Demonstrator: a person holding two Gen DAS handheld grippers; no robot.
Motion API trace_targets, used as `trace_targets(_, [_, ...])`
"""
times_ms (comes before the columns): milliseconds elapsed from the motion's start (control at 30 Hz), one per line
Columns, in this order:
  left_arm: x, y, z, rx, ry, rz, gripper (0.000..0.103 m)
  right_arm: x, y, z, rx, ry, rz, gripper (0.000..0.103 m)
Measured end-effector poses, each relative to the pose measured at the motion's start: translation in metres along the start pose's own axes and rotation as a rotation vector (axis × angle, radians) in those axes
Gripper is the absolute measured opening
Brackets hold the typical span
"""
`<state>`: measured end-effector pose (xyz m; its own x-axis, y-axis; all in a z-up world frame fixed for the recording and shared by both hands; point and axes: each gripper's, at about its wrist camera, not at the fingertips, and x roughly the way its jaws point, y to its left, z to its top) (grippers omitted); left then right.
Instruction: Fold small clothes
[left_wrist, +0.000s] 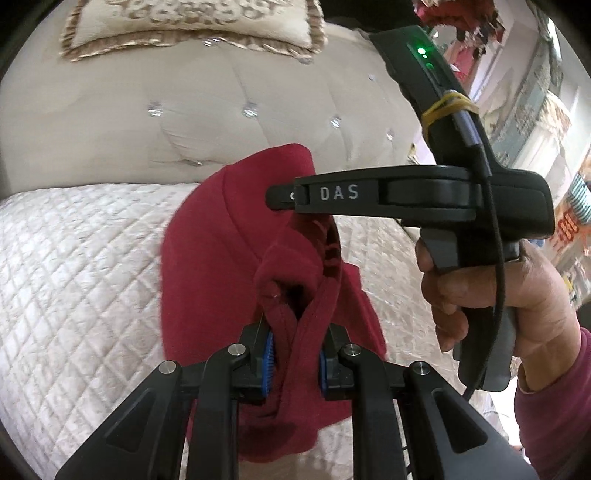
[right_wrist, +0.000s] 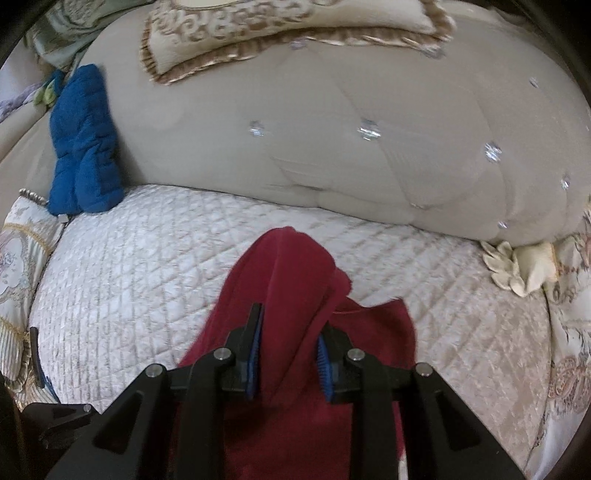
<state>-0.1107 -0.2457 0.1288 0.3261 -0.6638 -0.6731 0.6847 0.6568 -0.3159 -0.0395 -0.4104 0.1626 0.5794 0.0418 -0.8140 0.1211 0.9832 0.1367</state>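
Note:
A small dark red fleece garment (left_wrist: 207, 258) hangs lifted above the quilted bed cover (left_wrist: 74, 266). My left gripper (left_wrist: 295, 363) is shut on a bunched fold of it between the blue pads (left_wrist: 267, 363). My right gripper (right_wrist: 286, 363) is shut on another part of the red garment (right_wrist: 291, 280), which drapes over and below its fingers. In the left wrist view the right gripper's black body (left_wrist: 424, 192) and the hand holding it sit just right of the garment, its fingertips hidden behind the cloth.
A beige tufted headboard cushion (right_wrist: 332, 110) runs along the back with an ornate pillow (right_wrist: 277, 26) on top. A blue folded garment (right_wrist: 83, 147) leans at the back left. A cream fabric flower (right_wrist: 517, 266) lies at the right. Patterned pillow (right_wrist: 14, 258) at left edge.

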Motion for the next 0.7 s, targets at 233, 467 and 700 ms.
trace_targets(233, [0.041, -0.023, -0.004, 0.028, 0.057, 0.009, 0.0, 0.014, -0.046, -0.014, 0.05, 0.026, -0.026, 0.026])
trace_targets(467, [0.076, -0.038, -0.014, 0.026, 0.109, 0.017, 0.0, 0.038, -0.081, -0.042, 0.142, 0.049, -0.037, 0.026])
trace_targets(700, [0.049, -0.039, -0.033, 0.036, 0.15, -0.172, 0.015, 0.013, -0.089, -0.06, 0.189, -0.003, -0.048, 0.037])
